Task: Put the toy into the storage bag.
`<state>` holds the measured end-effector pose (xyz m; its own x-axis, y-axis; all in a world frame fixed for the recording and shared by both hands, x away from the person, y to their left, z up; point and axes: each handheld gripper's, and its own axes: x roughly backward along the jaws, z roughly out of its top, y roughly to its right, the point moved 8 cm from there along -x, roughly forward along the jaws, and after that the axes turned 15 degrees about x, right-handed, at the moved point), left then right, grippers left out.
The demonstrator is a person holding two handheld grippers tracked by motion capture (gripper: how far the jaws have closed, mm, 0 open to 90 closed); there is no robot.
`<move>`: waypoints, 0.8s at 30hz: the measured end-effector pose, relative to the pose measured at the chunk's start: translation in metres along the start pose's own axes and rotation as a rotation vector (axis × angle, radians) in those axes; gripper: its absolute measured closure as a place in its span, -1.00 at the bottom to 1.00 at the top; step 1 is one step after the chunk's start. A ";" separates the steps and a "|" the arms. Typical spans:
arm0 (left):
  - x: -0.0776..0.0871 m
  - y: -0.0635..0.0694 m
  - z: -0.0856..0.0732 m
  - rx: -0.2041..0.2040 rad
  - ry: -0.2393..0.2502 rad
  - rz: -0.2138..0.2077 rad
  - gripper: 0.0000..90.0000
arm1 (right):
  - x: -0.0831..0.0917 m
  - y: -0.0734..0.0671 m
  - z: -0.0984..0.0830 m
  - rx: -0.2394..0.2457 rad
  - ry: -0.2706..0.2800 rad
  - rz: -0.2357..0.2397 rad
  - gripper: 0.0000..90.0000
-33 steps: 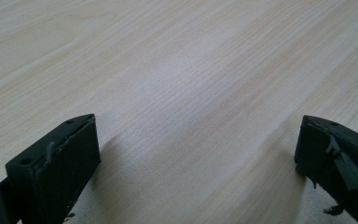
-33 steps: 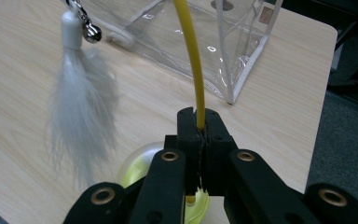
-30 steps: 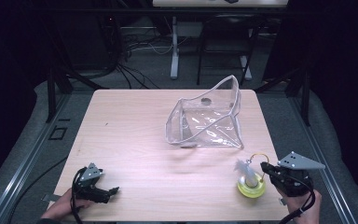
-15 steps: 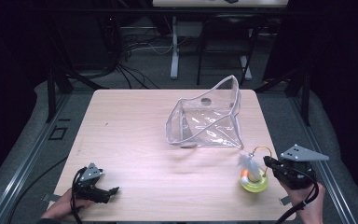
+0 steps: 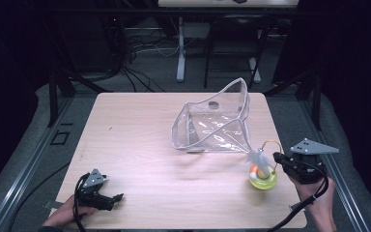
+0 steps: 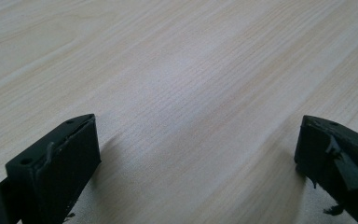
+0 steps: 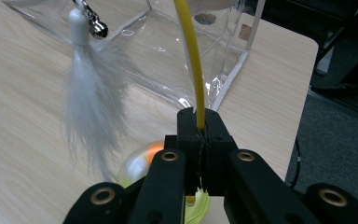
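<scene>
A cat toy stands near the table's right front: a yellow-green dome base (image 5: 263, 180) (image 7: 135, 169), a thin yellow wire (image 5: 271, 142) (image 7: 189, 56) arching up from it, and a white feather tassel (image 5: 257, 157) (image 7: 91, 98) with a small bell (image 7: 99, 30). My right gripper (image 5: 276, 157) (image 7: 200, 126) is shut on the yellow wire just above the base. A clear plastic pouch (image 5: 212, 123) (image 7: 168, 56) lies open behind the toy. Low at the front left my left gripper (image 5: 120, 196) (image 6: 198, 140) is open, nothing between its fingers (image 6: 70, 149).
The light wooden table (image 5: 125, 125) has bare wood across its left and middle. Its right edge runs close beside my right hand, with grey floor beyond. Dark stands and cables sit behind the far edge.
My right gripper has risen a little and shifted away from me with the wire in it, and the toy base and feather have followed. The left gripper has not moved.
</scene>
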<state>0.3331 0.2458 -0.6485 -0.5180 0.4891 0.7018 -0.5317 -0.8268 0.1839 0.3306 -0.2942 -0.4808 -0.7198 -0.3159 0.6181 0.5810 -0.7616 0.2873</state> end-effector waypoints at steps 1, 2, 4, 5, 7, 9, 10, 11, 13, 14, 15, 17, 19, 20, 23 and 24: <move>0.000 0.000 0.000 0.002 0.000 0.000 -1.00 | -0.001 0.002 0.000 0.000 -0.009 0.002 0.95; 0.000 0.000 0.000 0.004 0.000 -0.001 -1.00 | -0.001 0.003 0.000 -0.001 -0.021 0.018 0.96; 0.000 0.000 0.000 -0.001 0.000 0.000 -1.00 | -0.004 0.006 0.001 -0.003 -0.014 0.009 0.96; 0.000 0.000 0.000 -0.001 0.000 0.000 -1.00 | -0.004 0.006 0.001 -0.003 -0.014 0.009 0.96; 0.000 0.000 0.000 0.002 0.000 0.000 -1.00 | -0.007 0.009 0.003 -0.011 0.001 0.002 0.96; 0.000 0.000 0.000 -0.001 0.000 0.000 -1.00 | -0.010 0.013 0.003 -0.014 0.010 -0.009 0.96; 0.000 0.000 0.000 -0.001 0.000 0.000 -1.00 | -0.011 0.014 0.004 -0.017 0.015 -0.014 0.96; 0.000 0.000 0.000 -0.001 0.000 0.000 -1.00 | -0.011 0.014 0.004 -0.017 0.015 -0.014 0.96; 0.000 0.000 0.000 0.002 0.000 0.000 -1.00 | -0.010 0.018 0.003 -0.013 -0.029 -0.002 0.96; 0.000 0.000 0.000 0.002 0.000 0.000 -1.00 | -0.010 0.018 0.003 -0.013 -0.029 -0.002 0.96; 0.000 0.000 0.000 -0.001 0.000 0.000 -1.00 | -0.011 0.019 0.004 -0.011 -0.031 -0.004 0.96; 0.000 0.000 0.000 -0.001 0.000 0.000 -1.00 | -0.013 0.022 0.006 -0.008 -0.037 0.000 0.95; 0.000 0.000 0.000 0.000 0.000 0.000 -1.00 | -0.013 0.023 0.007 -0.005 -0.044 0.000 0.96; 0.000 0.000 0.000 -0.001 0.000 0.000 -1.00 | -0.014 0.025 0.009 -0.006 -0.043 -0.001 0.96; 0.000 0.000 0.000 -0.001 0.000 0.000 -1.00 | -0.015 0.028 0.012 -0.002 -0.047 0.000 0.96; 0.000 0.000 0.000 -0.001 -0.001 0.000 -1.00 | -0.015 0.030 0.014 -0.001 -0.057 0.004 0.96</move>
<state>0.3332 0.2459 -0.6484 -0.5174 0.4890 0.7022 -0.5327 -0.8263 0.1830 0.3643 -0.3047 -0.4714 -0.6948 -0.2857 0.6601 0.5831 -0.7610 0.2844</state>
